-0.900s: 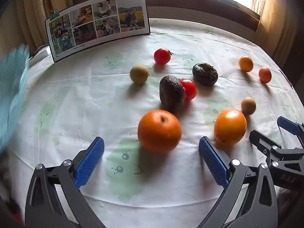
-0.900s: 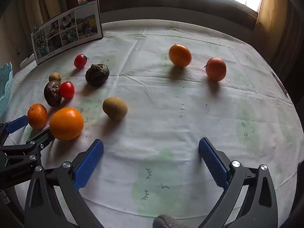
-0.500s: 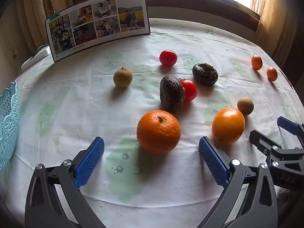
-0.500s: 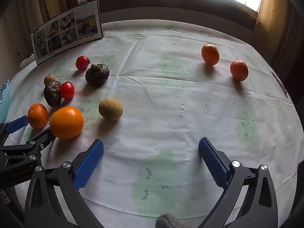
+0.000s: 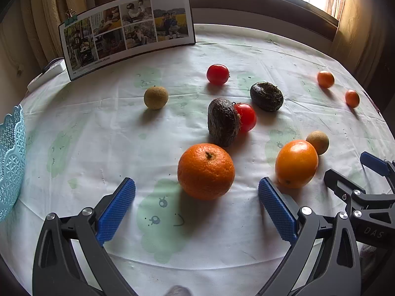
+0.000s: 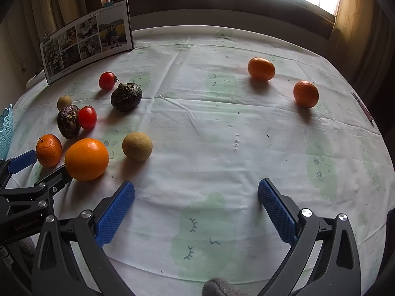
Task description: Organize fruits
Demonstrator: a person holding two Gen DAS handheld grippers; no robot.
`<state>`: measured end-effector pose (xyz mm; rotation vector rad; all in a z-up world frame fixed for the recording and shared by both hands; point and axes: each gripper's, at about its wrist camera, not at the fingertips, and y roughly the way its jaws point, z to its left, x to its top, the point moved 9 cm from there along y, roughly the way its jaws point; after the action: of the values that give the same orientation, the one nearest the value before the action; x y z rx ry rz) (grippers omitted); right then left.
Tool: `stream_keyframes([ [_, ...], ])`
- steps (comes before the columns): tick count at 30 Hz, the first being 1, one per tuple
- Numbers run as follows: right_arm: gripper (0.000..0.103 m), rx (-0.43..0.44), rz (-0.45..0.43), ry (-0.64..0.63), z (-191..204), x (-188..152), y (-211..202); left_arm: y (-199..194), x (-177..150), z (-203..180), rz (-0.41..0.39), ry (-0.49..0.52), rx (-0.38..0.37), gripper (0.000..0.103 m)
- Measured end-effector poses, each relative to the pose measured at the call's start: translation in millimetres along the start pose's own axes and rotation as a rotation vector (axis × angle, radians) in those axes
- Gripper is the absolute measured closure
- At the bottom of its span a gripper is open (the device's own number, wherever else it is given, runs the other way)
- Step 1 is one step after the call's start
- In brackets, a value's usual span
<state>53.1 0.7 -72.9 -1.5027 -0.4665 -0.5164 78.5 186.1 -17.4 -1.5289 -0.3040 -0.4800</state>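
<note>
A round table under a pale printed cloth [image 5: 74, 128] by a window. Frame centre, a dimpled round orange [image 5: 206, 171] lies just ahead of the left gripper [image 5: 196, 206], jaws spread wide, empty, seemingly lined up to grasp it. Right gripper [image 6: 196, 207] equally agape, holding nothing. Blue lattice basket [image 5: 11, 162] waits far left.

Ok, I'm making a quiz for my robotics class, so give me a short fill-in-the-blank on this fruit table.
1. The red tomato touches a dark wrinkled ____.
2. Both the left gripper and the right gripper are ____ and hold nothing.
3. The lacy basket at the table's left edge is coloured ____.
4. The photo board is held by ____ at its top edge.

Missing words: avocado; open; blue; clips
</note>
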Motion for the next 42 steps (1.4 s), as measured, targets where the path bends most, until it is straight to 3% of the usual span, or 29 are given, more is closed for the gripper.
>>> stream_keyframes([
  [42, 0.005, 0.007, 0.003, -0.011, -1.4, -1.5, -2.2, 2.0, -1.2, -1.8, 0.013, 0.029, -0.016, 0.002],
])
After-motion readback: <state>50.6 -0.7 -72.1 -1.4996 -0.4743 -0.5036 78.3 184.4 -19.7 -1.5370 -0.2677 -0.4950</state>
